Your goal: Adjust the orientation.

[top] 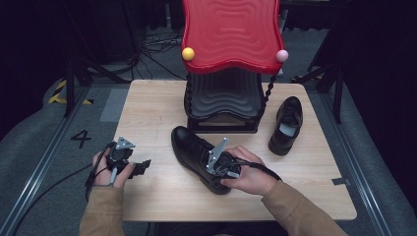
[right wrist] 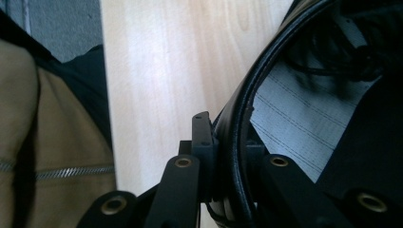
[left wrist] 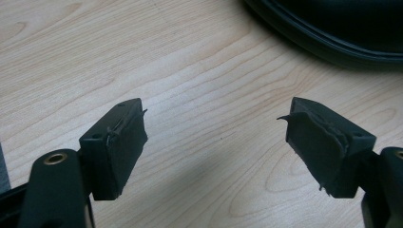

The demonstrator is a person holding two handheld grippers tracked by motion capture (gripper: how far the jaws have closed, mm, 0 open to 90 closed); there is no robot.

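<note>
Two black jaws of the right gripper (right wrist: 223, 156) pinch the rear collar of a glossy black leather dress shoe (top: 196, 155), one pad outside the heel wall and one inside against the pale grey insole; gripping that stiff rim likely gives a firm handle for lifting or turning the shoe without creasing the upper. In the high view the right gripper (top: 222, 164) sits over the shoe's heel, the shoe lying on the light wooden table (top: 157, 201) just in front of the red-topped, black wavy shoe stand (top: 231, 34), toe pointing up and left toward the stand's left corner. Its laces are tied and its welted sole is dark. The left gripper (top: 140, 166), well left of the stand, rests low over bare wood with jaws spread wide and nothing between them, seemingly waiting. A second matching black shoe (top: 286, 125) lies to the right of the stand.
</note>
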